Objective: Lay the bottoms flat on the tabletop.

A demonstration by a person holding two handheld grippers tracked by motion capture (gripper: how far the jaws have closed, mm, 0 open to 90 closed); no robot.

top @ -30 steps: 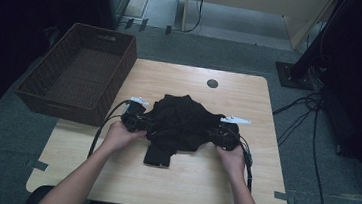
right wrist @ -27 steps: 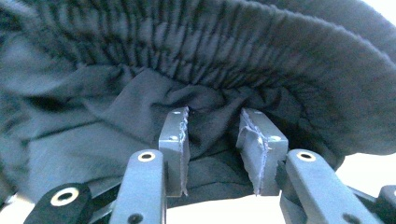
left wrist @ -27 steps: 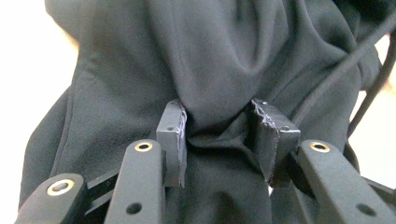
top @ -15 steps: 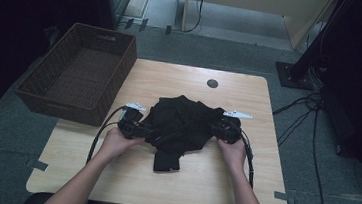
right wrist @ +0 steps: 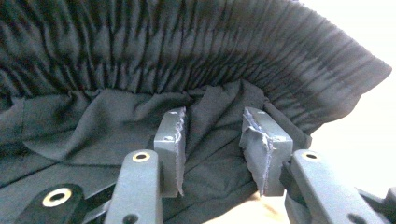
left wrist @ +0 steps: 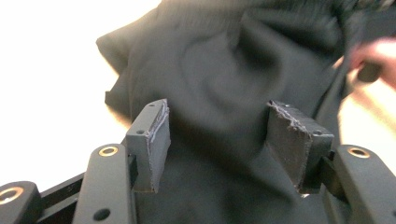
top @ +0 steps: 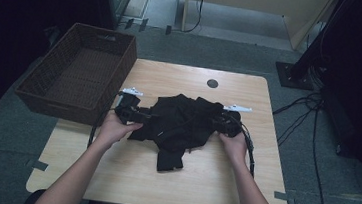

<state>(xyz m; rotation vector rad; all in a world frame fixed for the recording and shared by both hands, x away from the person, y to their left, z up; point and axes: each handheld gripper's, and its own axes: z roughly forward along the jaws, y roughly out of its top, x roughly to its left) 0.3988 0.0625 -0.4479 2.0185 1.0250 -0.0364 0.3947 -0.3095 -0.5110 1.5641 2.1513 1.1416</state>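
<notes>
Now both hands (top: 116, 128) flank the black garment (top: 179, 124).

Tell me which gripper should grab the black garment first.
Right. The right gripper has its open jaws astride a fold just below the black garment's ribbed waistband; the left gripper gapes wider over smooth, blurred cloth.

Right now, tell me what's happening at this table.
A person is working a crumpled black garment in the middle of a wooden table, one handheld gripper at each side of it. The left gripper has its jaws open with black cloth between them. The right gripper is also open, right below the garment's gathered waistband. A brown wicker basket waits at the table's left edge.
</notes>
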